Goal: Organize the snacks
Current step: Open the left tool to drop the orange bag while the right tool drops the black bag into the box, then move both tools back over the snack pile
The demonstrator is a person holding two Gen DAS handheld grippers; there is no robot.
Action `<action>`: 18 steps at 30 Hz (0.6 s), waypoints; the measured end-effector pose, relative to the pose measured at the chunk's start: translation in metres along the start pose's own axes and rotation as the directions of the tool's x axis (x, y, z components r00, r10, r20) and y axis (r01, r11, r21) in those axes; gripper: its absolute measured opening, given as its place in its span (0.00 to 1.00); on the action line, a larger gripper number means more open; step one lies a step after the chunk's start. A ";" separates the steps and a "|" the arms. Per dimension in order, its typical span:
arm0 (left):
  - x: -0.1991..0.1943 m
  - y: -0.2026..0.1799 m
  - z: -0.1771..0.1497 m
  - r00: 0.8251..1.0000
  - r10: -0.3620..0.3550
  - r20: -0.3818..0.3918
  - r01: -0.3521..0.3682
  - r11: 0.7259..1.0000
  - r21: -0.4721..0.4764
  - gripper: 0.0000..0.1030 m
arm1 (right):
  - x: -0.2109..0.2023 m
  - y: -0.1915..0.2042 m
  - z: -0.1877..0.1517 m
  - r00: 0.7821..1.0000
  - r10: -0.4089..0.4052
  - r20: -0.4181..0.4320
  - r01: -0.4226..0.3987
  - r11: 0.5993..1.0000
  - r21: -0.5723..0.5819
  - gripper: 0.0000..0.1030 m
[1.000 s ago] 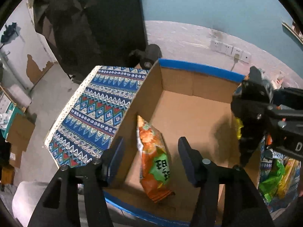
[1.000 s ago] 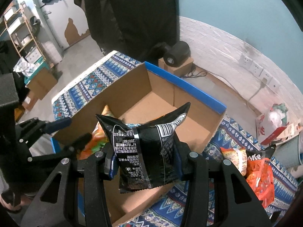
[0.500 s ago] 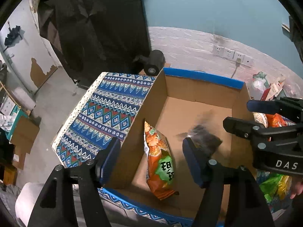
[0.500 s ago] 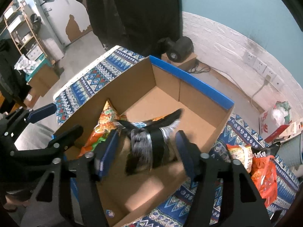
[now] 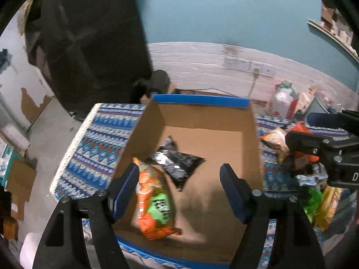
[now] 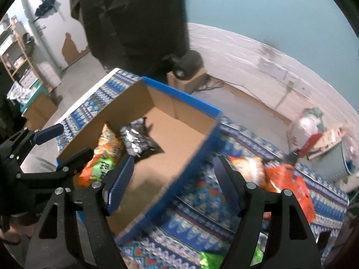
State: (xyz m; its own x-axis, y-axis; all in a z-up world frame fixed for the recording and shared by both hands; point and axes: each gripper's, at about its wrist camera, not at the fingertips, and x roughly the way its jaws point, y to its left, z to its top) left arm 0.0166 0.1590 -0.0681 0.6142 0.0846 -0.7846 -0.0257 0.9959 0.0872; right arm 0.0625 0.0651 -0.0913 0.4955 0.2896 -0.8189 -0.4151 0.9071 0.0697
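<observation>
Right gripper (image 6: pixel 172 174): jaws wide and opening, nothing between the pads; it hangs over the box's right wall and the cloth beside it.
Left gripper (image 5: pixel 179 188): jaws apart and opening, holding nothing; it looks down into the box from the near edge, with the orange bag showing between the fingers but untouched.
Cardboard box (image 5: pixel 224 121): open-topped, brown inside, blue along the rim; it stands on the patterned cloth.
Orange snack bag (image 5: pixel 154 201): lies in the box against the left wall, at the near left corner, with a green patch on its face.
Black snack bag (image 5: pixel 177 163): lies on the box floor just behind the orange bag, its corner seeming to overlap the orange one, though motion blur makes the contact hard to judge.
Patterned cloth (image 6: pixel 202 201): blue geometric print, covering the table under and on both sides of the box.
Loose snacks (image 6: pixel 285 179): orange packets lie on the cloth to the right of the box, near its right wall; a green packet (image 6: pixel 211 260) sits at the cloth's near edge.
Background: teal wall (image 5: pixel 224 11) above white boards with sockets.
</observation>
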 end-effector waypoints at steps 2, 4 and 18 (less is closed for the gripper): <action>-0.003 -0.012 0.001 1.000 -0.029 0.003 0.029 0.999 0.014 0.76 | -0.009 -0.012 -0.006 1.000 -0.027 0.000 0.027 0.999 0.018 0.74; -0.005 -0.024 0.002 0.998 -0.055 0.007 0.055 0.998 0.027 0.78 | -0.017 -0.025 -0.014 0.998 -0.062 -0.005 0.062 0.997 0.035 0.75; -0.005 -0.108 -0.004 0.984 -0.167 -0.054 0.174 0.971 0.162 0.79 | -0.054 -0.108 -0.080 0.980 -0.188 -0.071 0.198 0.963 0.185 0.76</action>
State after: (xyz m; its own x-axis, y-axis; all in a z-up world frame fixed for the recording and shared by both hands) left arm 0.0134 0.0509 -0.0757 0.5661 -0.0814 -0.8203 0.2100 0.9765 0.0480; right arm 0.0196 -0.0732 -0.1001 0.5092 0.0919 -0.8557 -0.1601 0.9870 0.0108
